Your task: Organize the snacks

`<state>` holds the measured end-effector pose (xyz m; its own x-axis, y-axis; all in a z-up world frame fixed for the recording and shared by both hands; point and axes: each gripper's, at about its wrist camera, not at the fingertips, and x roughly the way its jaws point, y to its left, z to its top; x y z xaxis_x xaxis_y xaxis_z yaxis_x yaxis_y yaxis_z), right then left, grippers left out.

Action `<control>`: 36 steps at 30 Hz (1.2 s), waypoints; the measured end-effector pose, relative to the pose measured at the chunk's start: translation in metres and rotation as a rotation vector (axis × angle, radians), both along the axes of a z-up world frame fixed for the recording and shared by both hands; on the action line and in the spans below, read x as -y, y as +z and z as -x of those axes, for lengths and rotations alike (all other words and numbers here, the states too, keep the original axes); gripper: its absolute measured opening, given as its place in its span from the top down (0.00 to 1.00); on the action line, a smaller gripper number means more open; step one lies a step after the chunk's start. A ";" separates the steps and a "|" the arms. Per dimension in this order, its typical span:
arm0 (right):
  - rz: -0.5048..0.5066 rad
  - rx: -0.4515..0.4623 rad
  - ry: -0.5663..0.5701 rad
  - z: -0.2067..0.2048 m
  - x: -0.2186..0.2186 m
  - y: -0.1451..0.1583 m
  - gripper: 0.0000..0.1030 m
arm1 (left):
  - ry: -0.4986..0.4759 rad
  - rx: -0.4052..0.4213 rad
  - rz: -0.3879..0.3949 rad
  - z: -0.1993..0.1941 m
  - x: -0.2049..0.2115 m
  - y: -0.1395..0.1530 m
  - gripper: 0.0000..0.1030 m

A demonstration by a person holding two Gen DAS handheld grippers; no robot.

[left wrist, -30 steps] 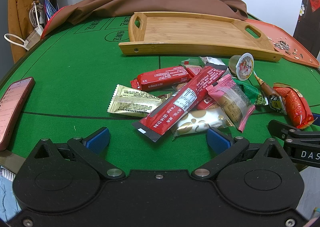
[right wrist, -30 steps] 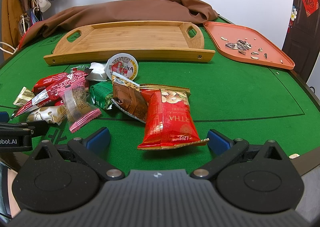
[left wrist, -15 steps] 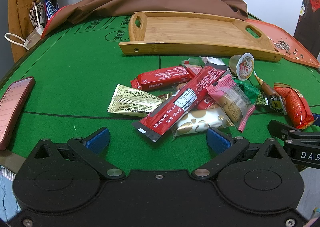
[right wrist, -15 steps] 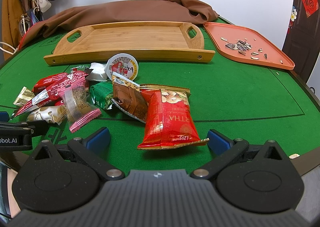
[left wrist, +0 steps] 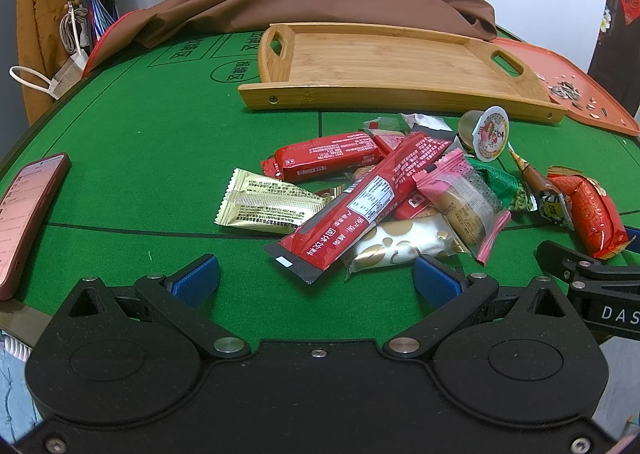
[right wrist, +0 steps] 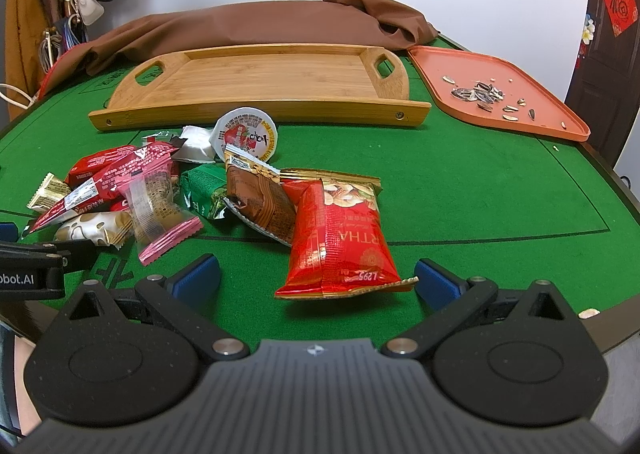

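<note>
On the green table [left wrist: 120, 125], wooden tray [right wrist: 260, 73] at the far side, bare. Snacks [left wrist: 392, 193] heaped in front of it, none in it yet. Left gripper [left wrist: 316, 280] and right gripper [right wrist: 316, 280] sit at the near edge, jaws of both spread wide, holding nothing.

Risks, judged: packets overlap, so closing on the long red bar [left wrist: 360, 201] may drag the white packet [left wrist: 400, 244] beneath it. Red nut bag [right wrist: 340, 238] is puffy and slick; could slip. Jelly cup [right wrist: 246, 133] stands on edge against the heap and may roll if a neighbour is nudged.
</note>
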<state>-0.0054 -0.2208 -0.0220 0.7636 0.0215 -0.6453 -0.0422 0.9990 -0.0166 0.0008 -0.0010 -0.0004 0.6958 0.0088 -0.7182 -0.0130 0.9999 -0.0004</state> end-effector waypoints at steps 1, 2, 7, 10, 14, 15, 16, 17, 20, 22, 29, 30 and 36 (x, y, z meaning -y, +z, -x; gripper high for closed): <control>0.000 0.005 0.003 0.001 -0.001 0.000 0.00 | 0.001 0.001 0.000 0.001 -0.001 0.000 0.00; 0.001 0.010 0.005 0.000 -0.001 -0.002 0.00 | 0.001 0.000 0.000 0.002 -0.001 0.000 0.00; 0.001 0.019 0.011 0.001 -0.002 -0.001 0.00 | 0.001 0.000 0.000 0.002 -0.001 0.000 0.00; 0.002 0.029 0.034 0.003 0.002 -0.002 0.00 | -0.006 0.001 0.000 0.001 -0.002 -0.001 0.00; 0.003 0.029 0.051 0.001 0.004 -0.003 0.00 | -0.031 -0.002 0.000 -0.003 -0.006 -0.003 0.00; 0.006 0.033 0.051 0.002 0.003 -0.003 0.00 | -0.036 -0.006 0.000 -0.004 -0.006 -0.002 0.00; 0.011 0.035 0.052 0.003 0.002 -0.003 0.00 | -0.041 -0.012 0.000 -0.005 -0.006 -0.002 0.00; 0.018 0.035 0.058 0.003 0.001 -0.002 0.00 | -0.043 -0.014 0.001 -0.006 -0.006 -0.001 0.00; 0.010 -0.004 0.080 -0.002 0.004 0.001 0.00 | -0.049 -0.015 0.000 -0.006 -0.006 -0.001 0.00; 0.010 -0.037 0.095 -0.006 0.004 0.004 0.00 | -0.053 -0.015 0.000 -0.006 -0.007 -0.001 0.00; 0.014 -0.074 0.122 -0.014 0.005 0.005 0.00 | -0.046 -0.008 0.001 -0.005 -0.006 -0.001 0.00; 0.016 -0.084 0.129 -0.016 0.006 0.006 0.00 | -0.044 -0.006 0.001 -0.005 -0.006 -0.001 0.00; 0.011 0.000 0.090 -0.008 0.007 -0.002 0.00 | -0.064 0.043 0.002 0.002 -0.008 -0.003 0.00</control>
<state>0.0027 -0.2273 -0.0240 0.7592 0.0834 -0.6455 -0.1319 0.9909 -0.0271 -0.0008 0.0067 -0.0036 0.7248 -0.0381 -0.6879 0.0511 0.9987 -0.0014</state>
